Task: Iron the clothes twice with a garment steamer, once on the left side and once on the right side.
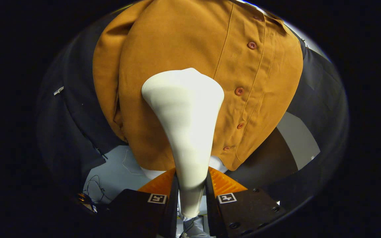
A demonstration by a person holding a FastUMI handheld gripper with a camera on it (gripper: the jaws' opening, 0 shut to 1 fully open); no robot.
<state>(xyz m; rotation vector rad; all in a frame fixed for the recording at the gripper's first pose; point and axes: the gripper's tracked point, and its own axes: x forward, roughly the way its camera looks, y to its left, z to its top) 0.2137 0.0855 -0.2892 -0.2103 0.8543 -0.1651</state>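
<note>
the gripper (191,185) has both fingers clamped on the narrow handle of the white steamer (185,125), which runs forward from between them and flares into a wide head. that head lies over the shirt (184,43), an ochre button-up hanging just beyond the fingers, on the panel beside the button row (243,92), towards the sleeve side; whether the face is actually touching the cloth cannot be told from here. this looks like a pass on one side of the front, with the placket as the natural dividing line. to do it well, keep the grip firm so the handle does not twist between the fingers, hold the head flat to the fabric rather than tipped on an edge, and draw it in one slow, straight stroke along the panel. stay off the buttons, which would catch the rim. press lightly, since a hanging shirt will swing away; the hem (150,165) hangs free above the floor (117,172).
</note>
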